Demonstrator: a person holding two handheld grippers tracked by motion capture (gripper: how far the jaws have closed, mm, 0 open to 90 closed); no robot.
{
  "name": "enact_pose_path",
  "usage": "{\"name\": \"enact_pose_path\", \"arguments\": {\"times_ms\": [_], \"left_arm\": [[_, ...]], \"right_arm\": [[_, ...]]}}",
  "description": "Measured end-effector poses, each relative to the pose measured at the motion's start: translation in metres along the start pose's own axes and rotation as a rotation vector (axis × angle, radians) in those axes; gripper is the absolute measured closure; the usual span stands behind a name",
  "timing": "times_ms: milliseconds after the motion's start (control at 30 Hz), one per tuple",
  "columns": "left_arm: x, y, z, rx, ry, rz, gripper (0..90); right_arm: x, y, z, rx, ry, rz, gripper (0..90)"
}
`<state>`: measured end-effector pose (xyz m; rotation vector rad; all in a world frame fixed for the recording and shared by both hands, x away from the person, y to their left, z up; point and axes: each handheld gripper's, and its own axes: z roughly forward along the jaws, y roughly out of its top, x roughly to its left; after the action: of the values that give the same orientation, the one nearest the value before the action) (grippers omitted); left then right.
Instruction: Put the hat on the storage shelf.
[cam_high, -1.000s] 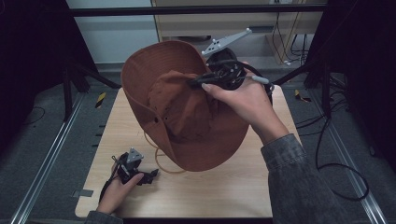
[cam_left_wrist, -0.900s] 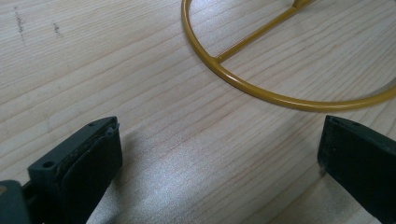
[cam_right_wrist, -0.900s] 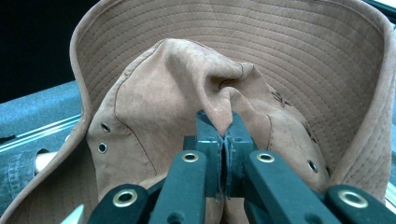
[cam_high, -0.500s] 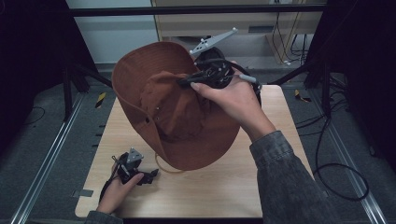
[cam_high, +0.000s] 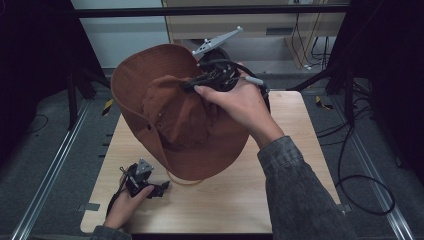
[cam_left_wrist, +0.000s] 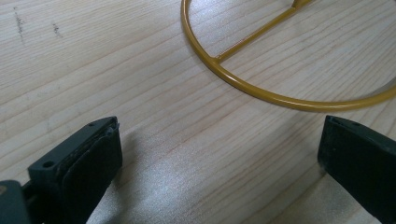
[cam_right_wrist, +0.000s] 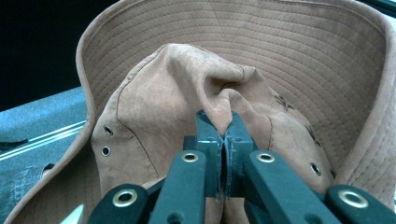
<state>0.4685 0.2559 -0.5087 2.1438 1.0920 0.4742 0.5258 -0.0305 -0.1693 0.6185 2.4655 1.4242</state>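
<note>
The right gripper (cam_right_wrist: 223, 140) is pinching a fold of the brown bucket hat's (cam_high: 175, 120) crown, holding it above the wooden table (cam_high: 300, 165). The left gripper (cam_left_wrist: 219, 154) is resting wide open beside a yellow wire ring (cam_left_wrist: 243, 84).

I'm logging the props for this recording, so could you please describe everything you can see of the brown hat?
The brown hat is a soft, wide-brimmed cloth hat with rows of stitching round the brim and small metal eyelets in the crown. It is held up above the wooden table, tilted so the crown faces the high camera. The right tongs are shut on a pinched fold of the crown, which crumples around them. A thin cord loop hangs beneath its lower edge.
</note>
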Motion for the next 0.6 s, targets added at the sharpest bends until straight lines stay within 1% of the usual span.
{"name": "enact_pose_path", "arguments": {"times_ms": [167, 600], "left_arm": [[0.0, 0.0, 0.0, 0.0, 0.0, -0.001, 0.0], [0.0, 0.0, 0.0, -0.001, 0.0, 0.0, 0.0]], "right_arm": [[-0.002, -0.001, 0.009, 0.004, 0.012, 0.008, 87.6], [-0.005, -0.005, 0.028, 0.028, 0.024, 0.023, 87.6]]}}
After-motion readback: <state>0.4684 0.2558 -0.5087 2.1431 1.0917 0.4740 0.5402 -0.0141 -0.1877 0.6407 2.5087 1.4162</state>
